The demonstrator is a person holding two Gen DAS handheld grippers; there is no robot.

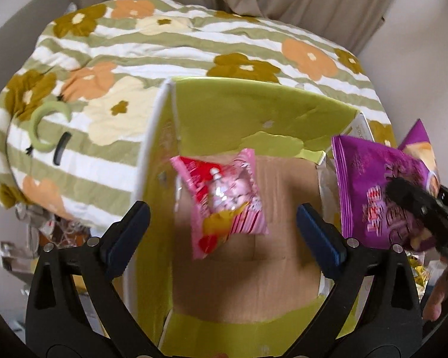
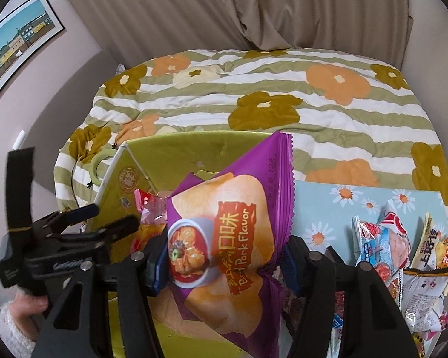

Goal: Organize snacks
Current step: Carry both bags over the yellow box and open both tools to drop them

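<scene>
My left gripper (image 1: 222,219) stands open above an open box (image 1: 254,113) with green walls and a bare cardboard bottom. A pink and red snack packet (image 1: 224,197), blurred, is between the wide jaws, and neither pad touches it. My right gripper (image 2: 225,262) is shut on a purple chip bag (image 2: 224,232), pinched at its lower part and held over the box's right side. In the left wrist view the purple bag (image 1: 379,185) shows at the right with one black finger (image 1: 415,205) across it. The right wrist view has the left gripper (image 2: 116,214) at the left, by the pink packet (image 2: 150,208).
The box stands on a bed with a green-striped flowered quilt (image 2: 283,95). To its right, several loose snack packets (image 2: 403,253) lie on a light blue daisy mat (image 2: 322,205). A green ring (image 1: 44,125) lies on the quilt. Curtains hang behind, and a hand in a fuzzy sleeve (image 2: 15,313) shows at the lower left.
</scene>
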